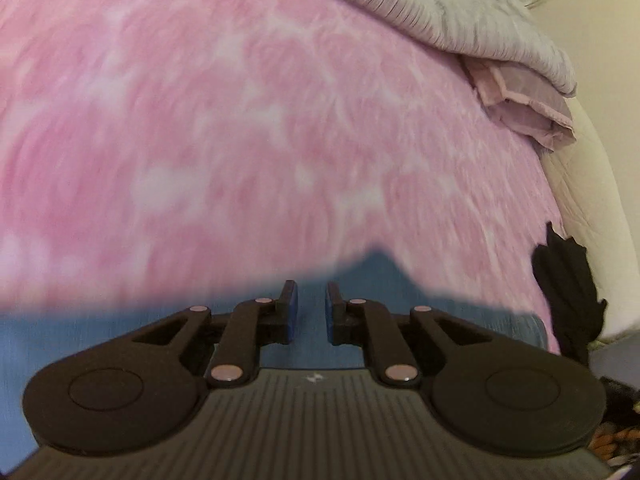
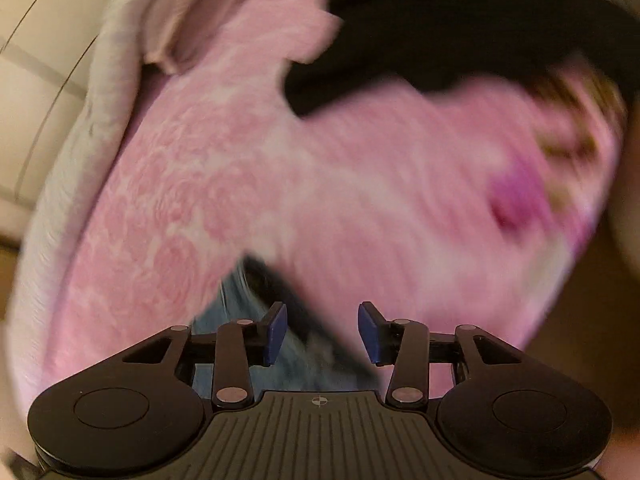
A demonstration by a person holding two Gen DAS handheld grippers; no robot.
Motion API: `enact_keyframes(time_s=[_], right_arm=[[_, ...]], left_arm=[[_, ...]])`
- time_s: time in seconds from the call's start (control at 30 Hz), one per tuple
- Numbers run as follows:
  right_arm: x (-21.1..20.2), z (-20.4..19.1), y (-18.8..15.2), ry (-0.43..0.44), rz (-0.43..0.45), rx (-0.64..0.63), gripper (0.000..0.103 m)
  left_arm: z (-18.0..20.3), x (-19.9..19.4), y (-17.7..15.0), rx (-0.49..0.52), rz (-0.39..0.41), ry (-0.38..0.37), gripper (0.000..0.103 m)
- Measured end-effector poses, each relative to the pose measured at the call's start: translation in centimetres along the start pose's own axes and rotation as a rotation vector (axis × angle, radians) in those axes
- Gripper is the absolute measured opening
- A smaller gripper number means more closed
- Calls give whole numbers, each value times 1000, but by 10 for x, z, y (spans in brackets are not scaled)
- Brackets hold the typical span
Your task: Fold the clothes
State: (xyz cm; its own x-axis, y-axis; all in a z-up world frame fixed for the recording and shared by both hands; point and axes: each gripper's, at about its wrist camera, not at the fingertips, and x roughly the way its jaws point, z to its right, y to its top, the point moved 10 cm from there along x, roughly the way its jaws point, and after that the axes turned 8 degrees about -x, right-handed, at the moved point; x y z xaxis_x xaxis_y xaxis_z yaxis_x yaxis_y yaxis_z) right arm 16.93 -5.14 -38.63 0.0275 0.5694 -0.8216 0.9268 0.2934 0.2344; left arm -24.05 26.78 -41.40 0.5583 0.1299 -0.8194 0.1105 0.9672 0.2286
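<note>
A blue denim garment (image 1: 60, 344) lies on the pink patterned bed cover (image 1: 240, 120), under my left gripper (image 1: 312, 306). The left gripper's jaws stand a small gap apart with nothing between them, just above the denim. In the right wrist view my right gripper (image 2: 322, 332) is open and empty, and an edge of the blue denim (image 2: 236, 312) shows below its left finger. The right wrist view is blurred by motion. A black garment (image 2: 440, 24) lies further off on the pink cover (image 2: 200, 180).
A grey fleecy blanket (image 1: 460, 12) and a folded lilac cloth (image 1: 528, 108) lie at the far right of the bed. A black garment (image 1: 568, 292) hangs at the bed's right edge beside a cream padded bed side (image 1: 592, 184).
</note>
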Motion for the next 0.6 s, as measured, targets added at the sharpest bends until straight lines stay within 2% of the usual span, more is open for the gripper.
enact_keyframes(time_s=[0.1,0.23,0.27,0.3,0.47,0.6], right_arm=[[3,4,-30,87,-29,112,43],[26,5,-39,107,-19,134,40],[30,7,-40,91,-14,125,26],[32,8,-41,64,-7,106,15],[1,-16,-47,14,86,-136,10],[6,-9,-56,-63,91,-195,10]], left_arm=[[-16,-9,-37,-83,-50,3,9],[-24,-9,-68,-153,-82,3,9],[-25,-9,-74,-163,-88,3,9],[-24,-8,-77,-153,-92,2,9],[-21,-10,-88,-73,-94,6,9],[-30,-9,-98,-78,-101,13,9]])
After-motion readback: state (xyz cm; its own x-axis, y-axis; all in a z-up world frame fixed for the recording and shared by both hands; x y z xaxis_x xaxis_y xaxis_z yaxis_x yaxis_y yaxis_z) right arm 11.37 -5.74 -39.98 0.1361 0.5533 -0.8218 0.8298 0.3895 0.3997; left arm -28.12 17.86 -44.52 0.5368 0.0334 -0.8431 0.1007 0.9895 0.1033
